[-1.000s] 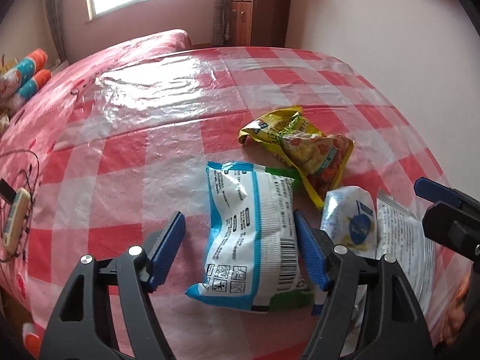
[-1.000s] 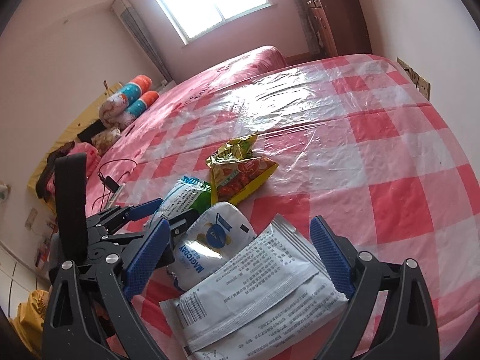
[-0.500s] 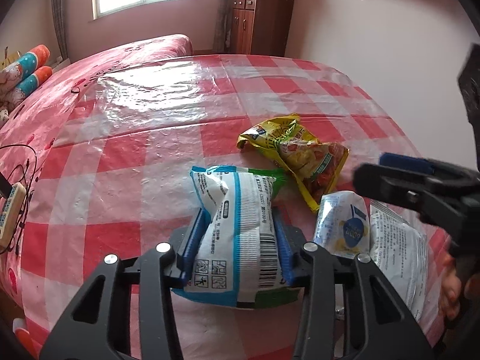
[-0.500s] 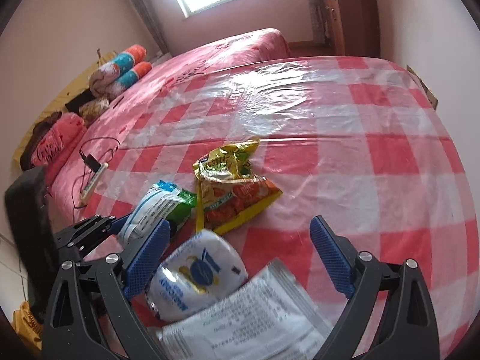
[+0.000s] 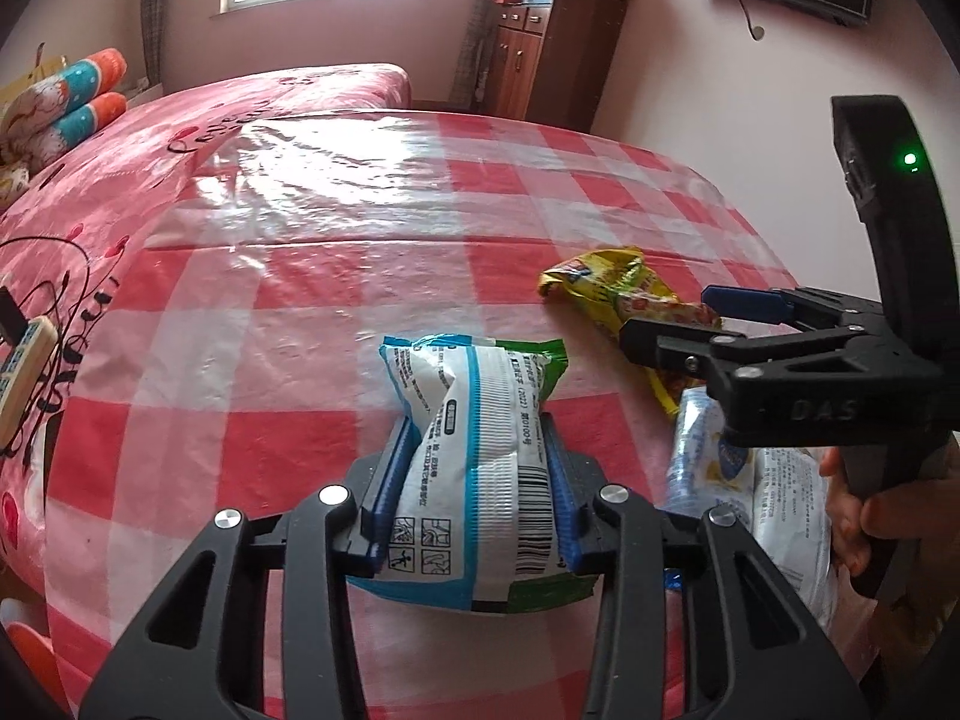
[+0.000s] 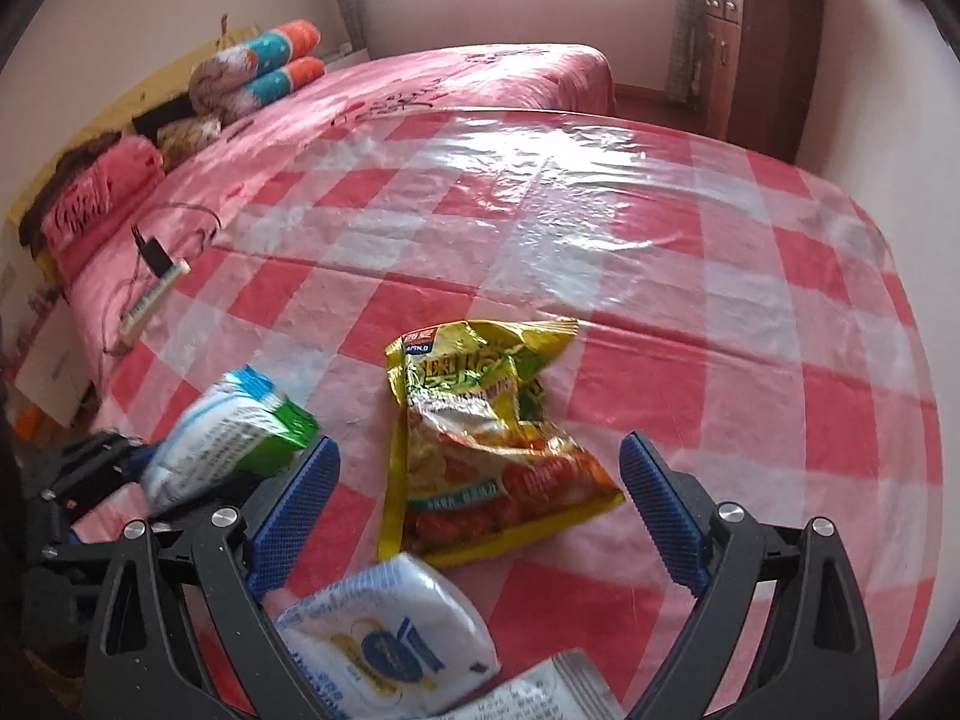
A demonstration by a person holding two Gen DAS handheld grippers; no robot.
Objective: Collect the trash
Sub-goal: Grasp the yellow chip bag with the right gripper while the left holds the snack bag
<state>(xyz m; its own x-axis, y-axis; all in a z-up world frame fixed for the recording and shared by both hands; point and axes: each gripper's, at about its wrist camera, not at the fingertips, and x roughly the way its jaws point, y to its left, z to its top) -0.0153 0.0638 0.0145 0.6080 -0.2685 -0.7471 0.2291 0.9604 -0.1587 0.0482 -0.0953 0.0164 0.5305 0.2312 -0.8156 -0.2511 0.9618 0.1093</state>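
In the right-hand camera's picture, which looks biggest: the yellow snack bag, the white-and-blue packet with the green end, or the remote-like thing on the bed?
1. Yellow snack bag, clearly largest.
2. White-and-blue packet with the green end, partly blurred.
3. Remote-like thing, smallest, though it lies farther from the camera, so its true size is unsure.

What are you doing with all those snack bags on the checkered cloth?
Picking up trash. The left gripper has just closed its jaws on the blue and white packet, squeezing its sides. The right gripper is open, its jaws on either side of the yellow snack bag, which lies on the red checkered cloth. A small white pouch and a flat white packet lie nearby, ungrabbed.
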